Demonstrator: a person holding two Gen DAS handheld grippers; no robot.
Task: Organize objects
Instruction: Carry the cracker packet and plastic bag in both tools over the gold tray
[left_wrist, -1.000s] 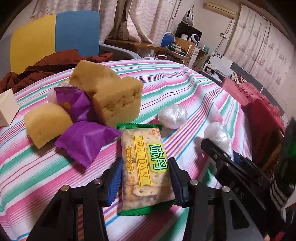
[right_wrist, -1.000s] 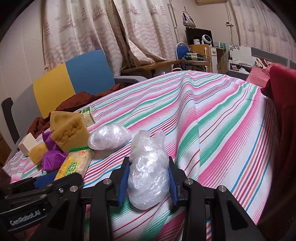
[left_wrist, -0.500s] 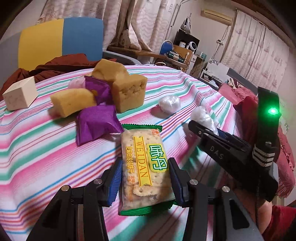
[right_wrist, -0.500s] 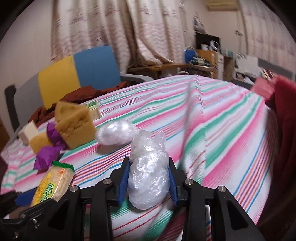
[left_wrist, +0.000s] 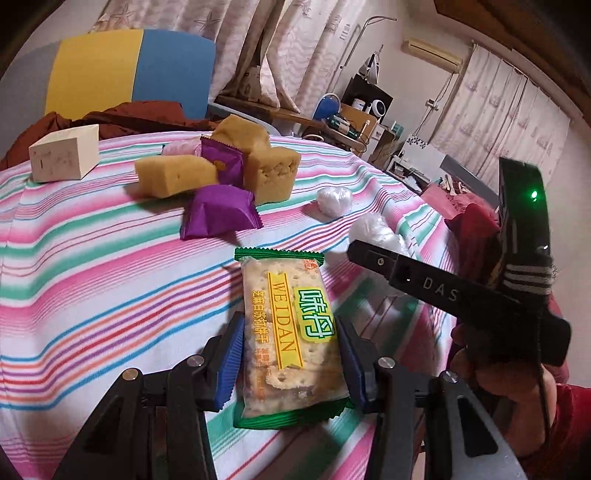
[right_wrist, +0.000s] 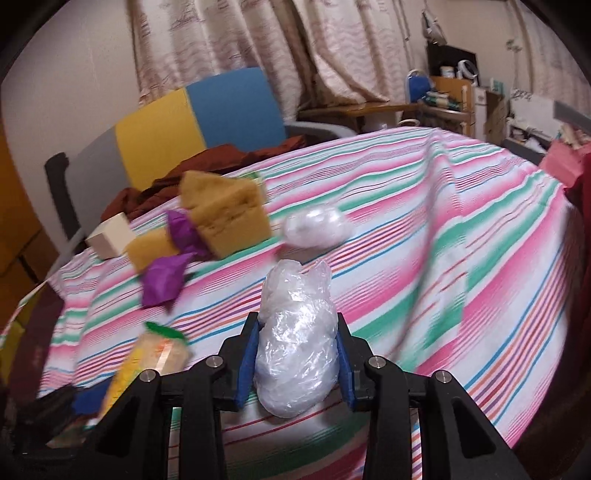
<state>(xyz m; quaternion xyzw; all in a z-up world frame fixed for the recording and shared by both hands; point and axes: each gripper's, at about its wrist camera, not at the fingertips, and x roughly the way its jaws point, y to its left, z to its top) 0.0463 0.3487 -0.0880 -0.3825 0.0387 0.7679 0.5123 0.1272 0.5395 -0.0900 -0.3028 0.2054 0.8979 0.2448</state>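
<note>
My left gripper is shut on a green-edged cracker packet and holds it above the striped tablecloth. My right gripper is shut on a crumpled clear plastic bag, also lifted; that bag shows in the left wrist view. On the cloth lie several yellow sponge blocks, two purple packets, a second plastic ball and a cream box. The cracker packet also shows at lower left of the right wrist view.
A yellow and blue chair back with a brown cloth stands behind the table. A red cloth hangs at the right. Desk and shelves with clutter fill the far room.
Both grippers have drawn back and up from the pile with their objects still held. The sponges and purple packets now look farther away.
</note>
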